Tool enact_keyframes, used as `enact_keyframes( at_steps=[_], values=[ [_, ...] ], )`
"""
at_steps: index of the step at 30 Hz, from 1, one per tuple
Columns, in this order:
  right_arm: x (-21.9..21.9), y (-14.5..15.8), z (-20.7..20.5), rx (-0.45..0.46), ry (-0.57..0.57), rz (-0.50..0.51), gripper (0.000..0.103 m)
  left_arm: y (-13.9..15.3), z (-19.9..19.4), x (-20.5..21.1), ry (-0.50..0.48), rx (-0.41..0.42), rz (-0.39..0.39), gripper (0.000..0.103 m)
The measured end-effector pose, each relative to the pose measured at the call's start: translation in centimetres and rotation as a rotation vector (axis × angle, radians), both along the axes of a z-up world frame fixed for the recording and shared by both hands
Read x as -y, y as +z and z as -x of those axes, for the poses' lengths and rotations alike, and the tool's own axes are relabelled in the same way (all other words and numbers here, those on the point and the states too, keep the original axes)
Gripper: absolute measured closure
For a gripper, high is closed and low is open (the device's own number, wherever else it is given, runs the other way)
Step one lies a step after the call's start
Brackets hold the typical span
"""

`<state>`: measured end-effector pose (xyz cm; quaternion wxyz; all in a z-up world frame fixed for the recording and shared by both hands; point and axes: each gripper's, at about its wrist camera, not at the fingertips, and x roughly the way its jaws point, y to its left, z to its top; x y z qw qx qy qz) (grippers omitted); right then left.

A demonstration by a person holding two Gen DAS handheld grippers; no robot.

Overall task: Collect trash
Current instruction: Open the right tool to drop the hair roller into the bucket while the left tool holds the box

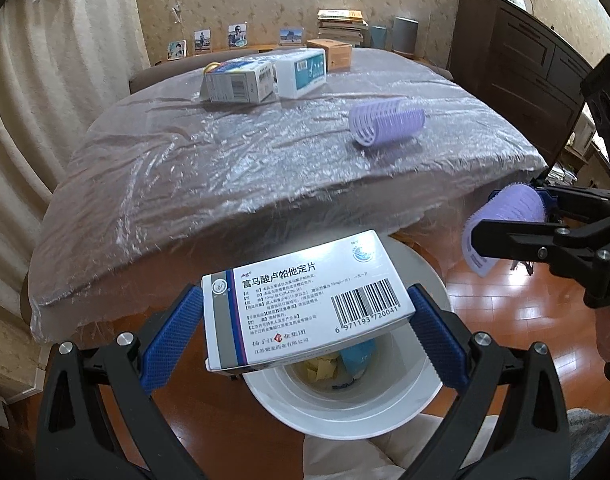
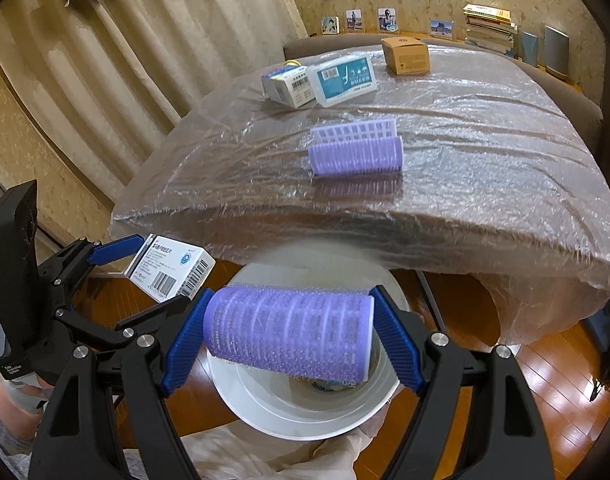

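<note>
My left gripper (image 1: 305, 316) is shut on a white medicine box (image 1: 305, 300) and holds it above a white bin (image 1: 345, 412) on the floor; the box also shows in the right wrist view (image 2: 173, 270). My right gripper (image 2: 291, 332) is shut on a purple hair roller (image 2: 289, 332) above the same bin (image 2: 305, 416); that roller shows in the left wrist view (image 1: 505, 220). The bin holds some scraps. Another purple roller (image 1: 385, 122) (image 2: 357, 154) lies on the plastic-covered table (image 1: 225, 168).
Two medicine boxes (image 1: 241, 80) (image 1: 303, 72) and a brown carton (image 1: 331, 52) lie at the table's far side, with books (image 1: 341, 24) and photo frames behind. A dark cabinet (image 1: 517, 60) stands at right, curtains (image 1: 45, 100) at left. The floor is wood.
</note>
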<state>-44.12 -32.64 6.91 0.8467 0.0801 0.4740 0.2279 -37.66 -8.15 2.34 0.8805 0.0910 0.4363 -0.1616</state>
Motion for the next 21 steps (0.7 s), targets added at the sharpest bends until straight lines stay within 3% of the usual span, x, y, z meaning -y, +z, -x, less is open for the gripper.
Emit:
enact_keyframes(
  at_steps=[21],
  values=[
    [-1.0,-2.2,-0.3,-0.047,-0.010,0.027,0.025,-3.9,0.4,0.7,-0.060,-0.091,-0.032,0.002]
  ],
)
